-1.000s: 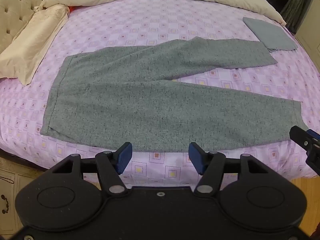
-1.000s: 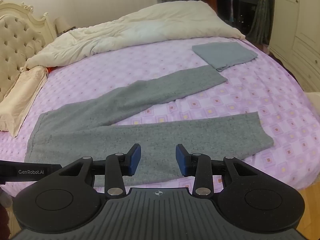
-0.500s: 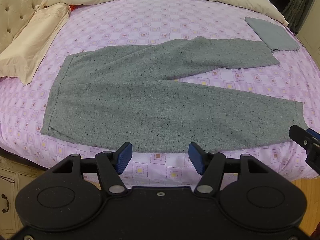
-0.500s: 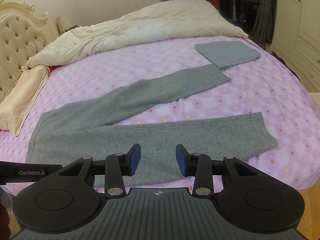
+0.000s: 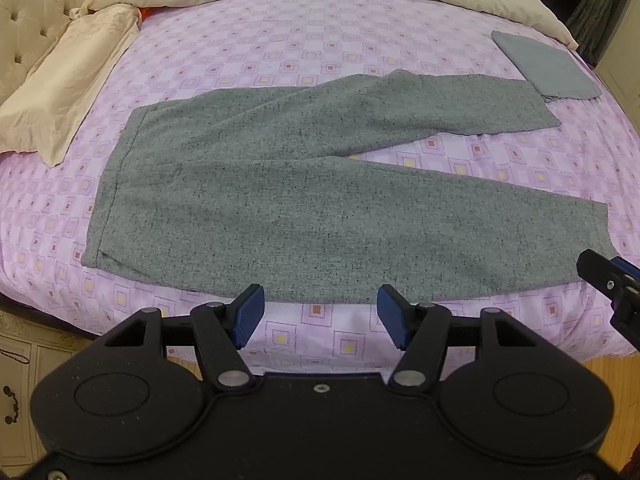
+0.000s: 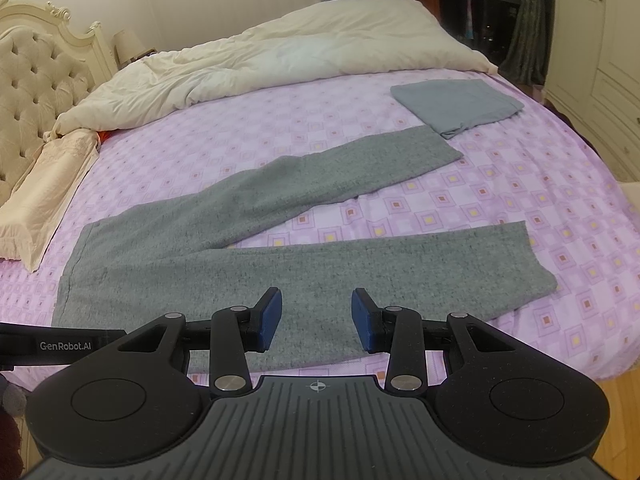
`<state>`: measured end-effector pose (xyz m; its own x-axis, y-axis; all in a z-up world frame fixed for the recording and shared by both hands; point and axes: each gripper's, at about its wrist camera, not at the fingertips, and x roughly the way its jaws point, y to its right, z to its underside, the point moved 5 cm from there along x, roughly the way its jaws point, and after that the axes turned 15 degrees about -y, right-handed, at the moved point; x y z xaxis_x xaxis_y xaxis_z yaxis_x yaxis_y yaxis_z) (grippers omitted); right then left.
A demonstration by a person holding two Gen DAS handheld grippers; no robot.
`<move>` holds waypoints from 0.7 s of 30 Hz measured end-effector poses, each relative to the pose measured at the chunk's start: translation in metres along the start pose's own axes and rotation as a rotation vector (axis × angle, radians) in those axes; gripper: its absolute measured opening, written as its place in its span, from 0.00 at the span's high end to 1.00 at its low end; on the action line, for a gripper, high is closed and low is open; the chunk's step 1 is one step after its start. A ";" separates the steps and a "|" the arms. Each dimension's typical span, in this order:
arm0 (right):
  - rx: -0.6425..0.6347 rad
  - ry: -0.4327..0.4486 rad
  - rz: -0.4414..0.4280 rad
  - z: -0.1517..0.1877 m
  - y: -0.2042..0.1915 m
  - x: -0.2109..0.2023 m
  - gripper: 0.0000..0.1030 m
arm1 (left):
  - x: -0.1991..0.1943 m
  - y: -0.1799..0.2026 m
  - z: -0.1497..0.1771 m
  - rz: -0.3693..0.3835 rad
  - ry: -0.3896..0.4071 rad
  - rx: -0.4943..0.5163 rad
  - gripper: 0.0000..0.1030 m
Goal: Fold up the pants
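Pants (image 5: 304, 200) lie flat and unfolded on my bed (image 5: 280, 40), waistband left, both legs splayed right. My left tongs (image 5: 320, 314) hover at the near hem edge, jaws apart, gripping nothing. My right tongs (image 6: 316, 320) hang over the near leg, jaws apart, empty. Folded grey cloth (image 6: 456, 106) lies far right.

Bed w/ purple checked sheet (image 6: 224, 128); cream duvet (image 6: 304, 52) upper centre; pillow (image 6: 44, 188) left; folded grey-blue cloth (image 6: 456, 106) upper right; tufted headboard (image 6: 36, 80).
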<state>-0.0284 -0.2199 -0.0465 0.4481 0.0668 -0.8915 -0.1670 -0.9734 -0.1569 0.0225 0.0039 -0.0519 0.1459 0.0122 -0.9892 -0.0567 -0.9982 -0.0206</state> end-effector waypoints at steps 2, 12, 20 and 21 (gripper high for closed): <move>0.001 0.001 0.000 0.001 0.000 0.000 0.64 | 0.000 0.000 0.000 0.000 0.000 0.000 0.37; 0.008 -0.008 -0.013 0.001 0.004 0.001 0.64 | 0.002 0.002 -0.001 -0.003 -0.007 0.004 0.37; 0.006 -0.016 -0.028 -0.001 0.003 0.003 0.64 | 0.003 0.002 -0.001 -0.009 -0.013 0.002 0.37; 0.006 -0.019 -0.033 -0.001 0.003 0.004 0.64 | 0.003 0.002 -0.001 -0.010 -0.014 0.002 0.37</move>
<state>-0.0261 -0.2225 -0.0502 0.4368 0.1026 -0.8937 -0.1581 -0.9693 -0.1885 0.0239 0.0019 -0.0552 0.1330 0.0232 -0.9908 -0.0569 -0.9979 -0.0310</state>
